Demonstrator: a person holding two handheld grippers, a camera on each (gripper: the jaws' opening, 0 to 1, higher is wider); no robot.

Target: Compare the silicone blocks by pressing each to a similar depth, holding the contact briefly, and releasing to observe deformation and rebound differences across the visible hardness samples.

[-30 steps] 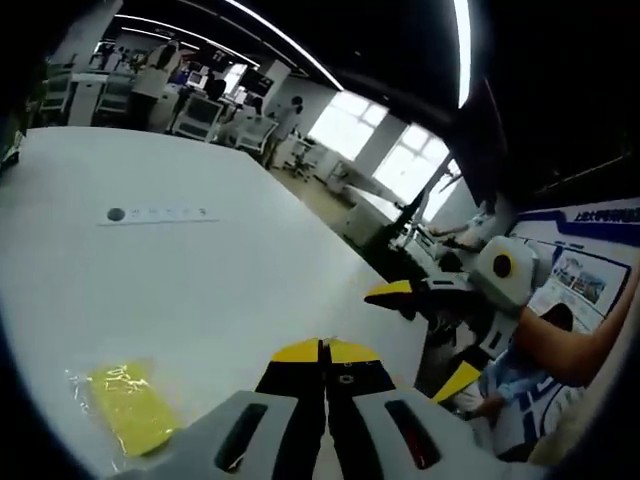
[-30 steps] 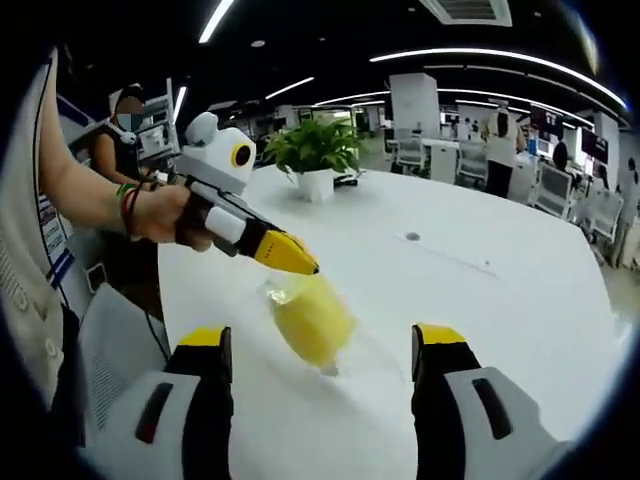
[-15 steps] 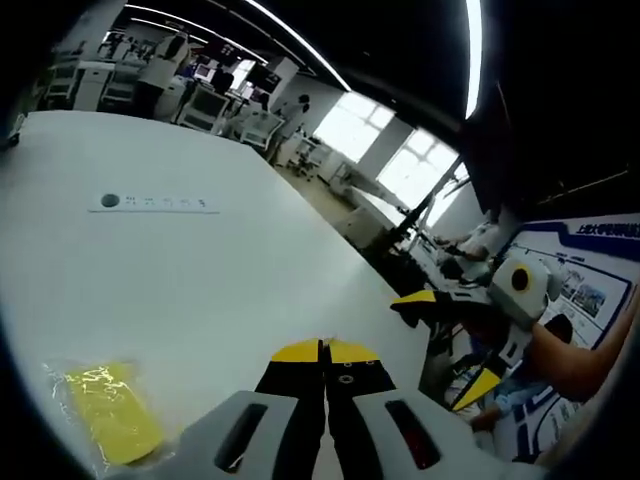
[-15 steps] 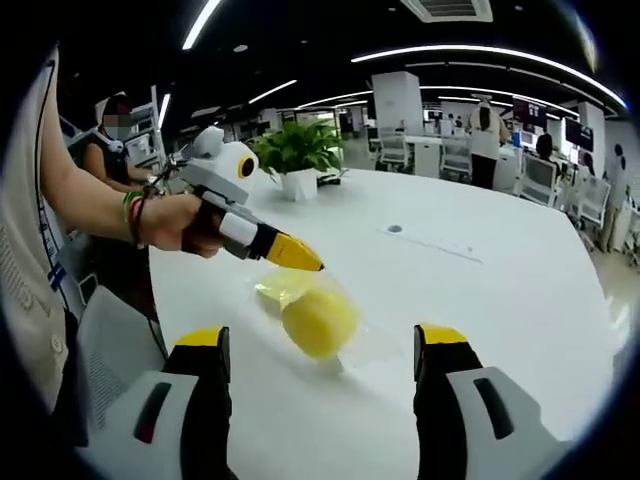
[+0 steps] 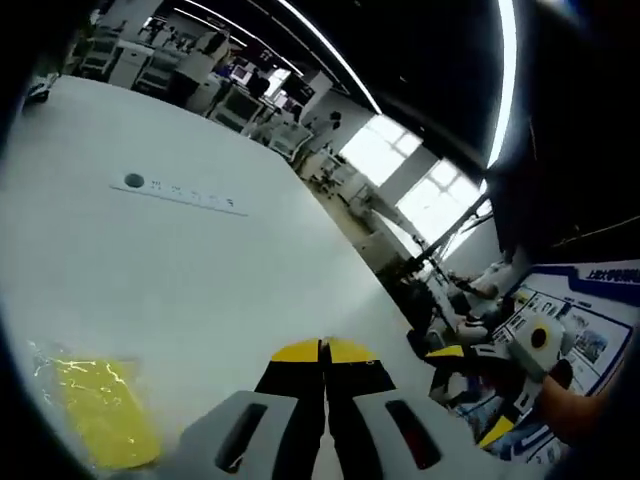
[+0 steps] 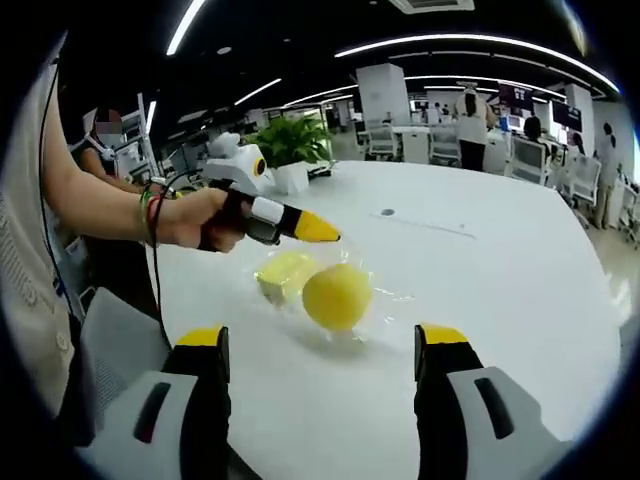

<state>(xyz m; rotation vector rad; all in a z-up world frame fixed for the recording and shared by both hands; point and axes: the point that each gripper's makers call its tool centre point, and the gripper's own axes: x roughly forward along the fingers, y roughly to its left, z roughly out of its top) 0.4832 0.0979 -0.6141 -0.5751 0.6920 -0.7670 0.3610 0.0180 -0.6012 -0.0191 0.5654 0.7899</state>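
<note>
Your left gripper (image 5: 323,347), white-bodied with yellow-tipped black jaws, has its jaws pressed together and holds nothing; in the right gripper view the same left gripper (image 6: 322,229) hangs just above the table with your hand (image 6: 205,218) wrapped around its handle, its closed yellow tip pointing toward the far right. The yellow silicone blocks lie near you on the broad white table (image 6: 480,290), inside a crinkled clear plastic bag (image 6: 375,295). In the right gripper view, the flatter pale yellow block (image 6: 283,272) sits to the left, and the rounder deep yellow block (image 6: 337,296) rests just beside it on the right; whether the two touch is hard to tell. The left gripper's tip is above the flat block and does not touch it. In the left gripper view, a yellow silicone block in its plastic bag (image 5: 98,412) lies on the table at the near left, apart from the closed jaws. Your right gripper (image 6: 322,350) has its jaws spread wide, nothing between them, with the round block lying beyond the gap. Farther off, a green potted plant (image 6: 290,150) in a white pot stands at the table's far left, and a small dark round inset (image 5: 134,181) with a pale strip beside it sits in the tabletop.
</note>
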